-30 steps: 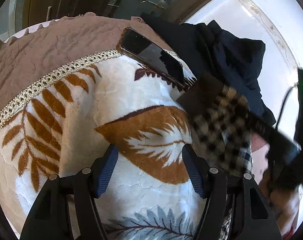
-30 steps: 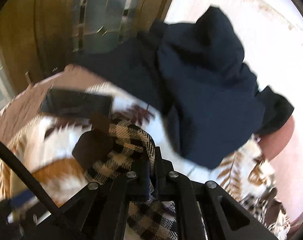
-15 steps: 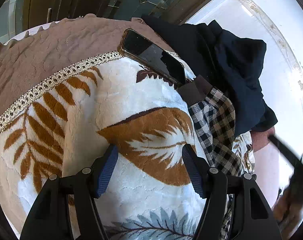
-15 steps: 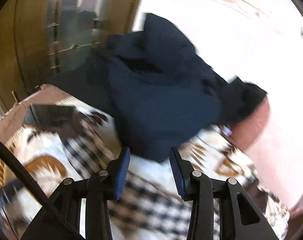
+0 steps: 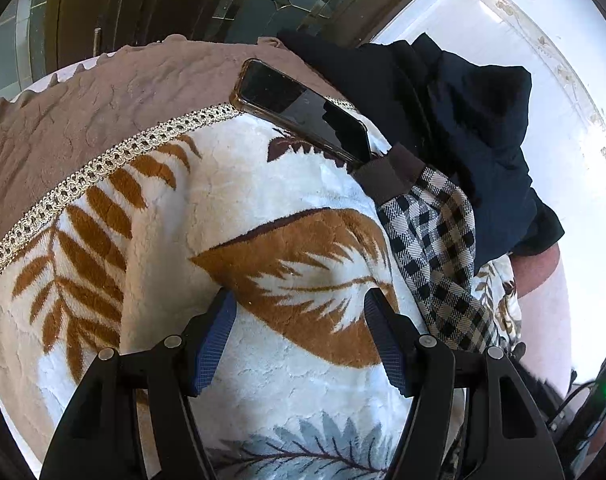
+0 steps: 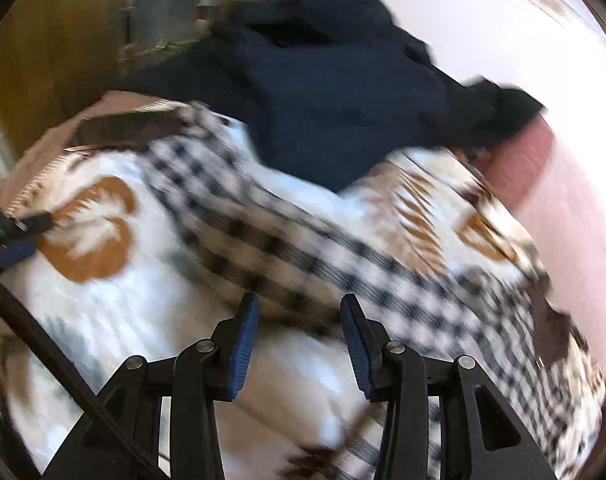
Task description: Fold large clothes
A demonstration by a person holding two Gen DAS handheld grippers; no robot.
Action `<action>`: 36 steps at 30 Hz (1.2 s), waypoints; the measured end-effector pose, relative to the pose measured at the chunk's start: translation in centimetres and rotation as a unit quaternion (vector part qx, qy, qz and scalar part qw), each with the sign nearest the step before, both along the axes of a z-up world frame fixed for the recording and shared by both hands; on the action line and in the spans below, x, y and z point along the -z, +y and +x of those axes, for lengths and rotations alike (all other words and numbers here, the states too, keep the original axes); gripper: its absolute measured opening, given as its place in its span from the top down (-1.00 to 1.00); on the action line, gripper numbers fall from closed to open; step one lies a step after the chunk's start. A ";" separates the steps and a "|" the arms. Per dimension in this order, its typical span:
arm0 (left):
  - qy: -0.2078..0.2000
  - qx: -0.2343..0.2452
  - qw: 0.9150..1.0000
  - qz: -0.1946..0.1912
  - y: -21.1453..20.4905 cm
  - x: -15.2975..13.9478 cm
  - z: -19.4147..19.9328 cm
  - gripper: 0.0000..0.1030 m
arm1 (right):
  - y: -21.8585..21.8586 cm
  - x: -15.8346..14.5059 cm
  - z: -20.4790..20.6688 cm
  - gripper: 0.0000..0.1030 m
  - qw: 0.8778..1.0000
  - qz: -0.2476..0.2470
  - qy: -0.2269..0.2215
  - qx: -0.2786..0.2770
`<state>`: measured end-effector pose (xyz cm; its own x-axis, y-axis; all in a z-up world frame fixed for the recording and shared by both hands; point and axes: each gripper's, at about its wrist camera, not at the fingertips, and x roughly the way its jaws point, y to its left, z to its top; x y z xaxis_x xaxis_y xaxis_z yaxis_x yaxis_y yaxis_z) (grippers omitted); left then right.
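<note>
The right gripper point(image 6: 299, 340), which was clamped on the checked garment point(image 6: 303, 256) a second ago, has let go; its jaws now stand wide apart above it, gripping nothing. The garment lies stretched across the leaf-patterned blanket point(image 5: 231, 208), its brown cuff point(image 5: 387, 172) touching the phone point(image 5: 303, 110). The left gripper point(image 5: 299, 340) hovers wide open, empty.
</note>
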<state>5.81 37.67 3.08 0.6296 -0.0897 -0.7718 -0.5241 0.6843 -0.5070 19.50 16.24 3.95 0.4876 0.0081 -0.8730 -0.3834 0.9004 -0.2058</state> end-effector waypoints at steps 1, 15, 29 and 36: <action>0.000 -0.001 1.000 -0.001 0.1 0.0 0.0 -0.27 | 1.3 0.2 0.2 0.09 1.000 0.000 -0.002 -0.015; -0.008 -0.042 0.999 -0.004 2.5 -0.3 -1.1 -0.27 | 10.4 4.6 5.5 0.96 0.999 -0.021 0.017 -0.046; -0.025 -0.067 0.997 -0.042 4.9 -0.5 -3.5 -0.27 | 7.4 -12.1 2.0 0.95 0.994 0.073 0.013 -0.077; -0.024 -0.065 0.997 -0.015 4.4 -1.1 -3.0 -0.27 | 11.6 -6.5 6.7 0.81 0.997 0.017 0.049 -0.065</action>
<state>2.76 42.09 4.18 0.6742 -0.0275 -0.7381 -0.5812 0.5969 -0.5531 26.24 27.79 10.49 0.3938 0.0952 -0.9143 -0.5136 0.8477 -0.1330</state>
